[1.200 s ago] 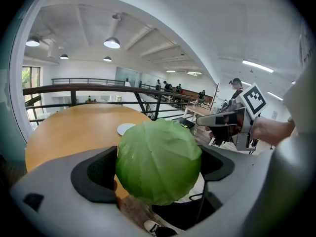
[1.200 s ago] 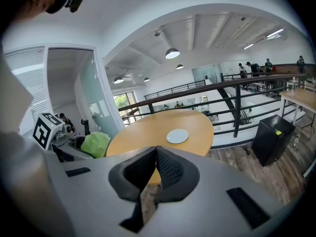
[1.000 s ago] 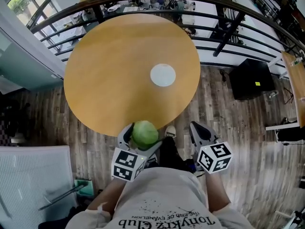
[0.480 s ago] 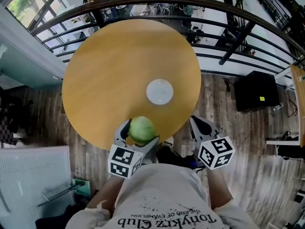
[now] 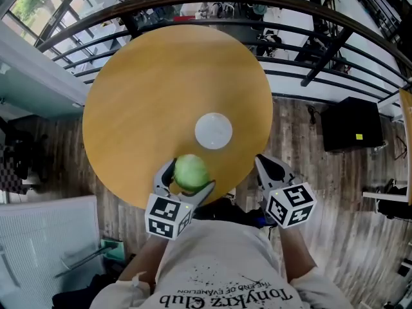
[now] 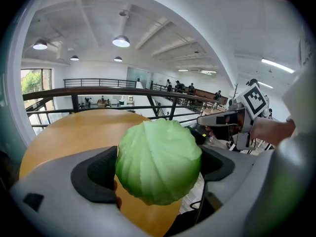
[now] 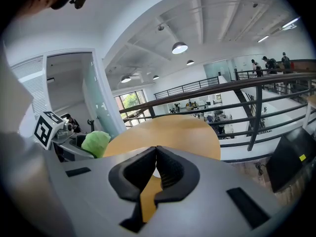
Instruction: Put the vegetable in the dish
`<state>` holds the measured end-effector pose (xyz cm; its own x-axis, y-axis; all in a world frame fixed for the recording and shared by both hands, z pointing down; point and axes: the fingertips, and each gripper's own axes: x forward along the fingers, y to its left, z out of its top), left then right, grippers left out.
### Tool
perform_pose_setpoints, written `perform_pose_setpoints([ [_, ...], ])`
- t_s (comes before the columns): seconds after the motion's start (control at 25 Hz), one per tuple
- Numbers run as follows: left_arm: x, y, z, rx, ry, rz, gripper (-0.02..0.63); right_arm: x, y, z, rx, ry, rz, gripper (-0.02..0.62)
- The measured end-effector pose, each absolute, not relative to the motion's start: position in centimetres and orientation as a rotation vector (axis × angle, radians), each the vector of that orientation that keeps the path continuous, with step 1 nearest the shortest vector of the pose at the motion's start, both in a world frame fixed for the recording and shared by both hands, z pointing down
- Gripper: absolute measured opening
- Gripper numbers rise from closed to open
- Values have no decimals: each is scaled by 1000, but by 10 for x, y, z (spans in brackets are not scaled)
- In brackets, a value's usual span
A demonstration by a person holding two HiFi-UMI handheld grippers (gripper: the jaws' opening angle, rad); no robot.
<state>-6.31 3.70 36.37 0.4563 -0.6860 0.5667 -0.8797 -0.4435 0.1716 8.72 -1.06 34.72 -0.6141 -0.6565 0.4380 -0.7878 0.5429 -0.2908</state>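
— Where's the cabbage?
— Clamped in the left gripper, over the table edge, short of the dish.
— Anything placed?
— The dish looks empty, I think. The right gripper is closed on nothing.

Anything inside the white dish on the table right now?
No: the dish shows bare white in the head view. The cabbage is clamped in the left gripper, over the near edge of the table. The dish's underside is hidden.
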Motion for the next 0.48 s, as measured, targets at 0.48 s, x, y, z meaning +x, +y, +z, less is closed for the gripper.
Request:
perform_pose_setpoints([
  [0.48, -78, 3, 374, 2298, -1249, 640, 494, 84, -27, 358, 1301, -2437, 717, 25],
])
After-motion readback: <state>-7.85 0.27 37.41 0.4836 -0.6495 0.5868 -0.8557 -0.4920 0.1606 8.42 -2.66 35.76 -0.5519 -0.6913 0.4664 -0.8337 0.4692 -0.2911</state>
